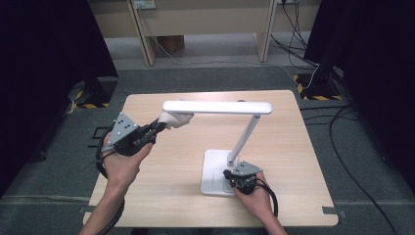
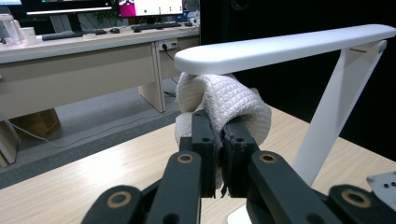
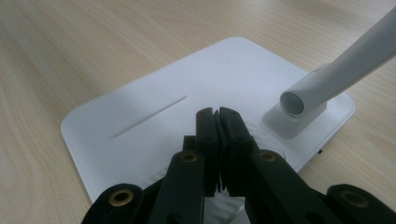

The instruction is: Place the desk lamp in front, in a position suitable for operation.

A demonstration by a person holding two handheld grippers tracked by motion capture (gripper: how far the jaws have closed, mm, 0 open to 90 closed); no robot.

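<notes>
The left hand-held gripper (image 1: 159,126) sat at the left of the high view, its jaws clenched on a white, waffle-textured cloth (image 1: 175,119). In the left gripper view the same hand-held gripper (image 2: 219,128) pinched a fold of that cloth (image 2: 224,100) tightly between its two black jaws, with the bunched fabric rising above them and touching the underside of the long flat white lamp head (image 2: 280,49). In the high view the cloth was pressed under the left end of the lamp head (image 1: 218,107), which ran level across the middle of the frame above the light wooden tabletop (image 1: 161,181).

The right hand-held gripper (image 1: 229,175) lay at the lower centre of the high view, resting on the white square lamp base (image 1: 211,169). In the right gripper view its jaws (image 3: 217,114) were clamped together with nothing between them, the tips pressing down on the flat base (image 3: 140,116), just beside the foot of the slanting white lamp arm (image 3: 336,79) at the right of the frame.
</notes>
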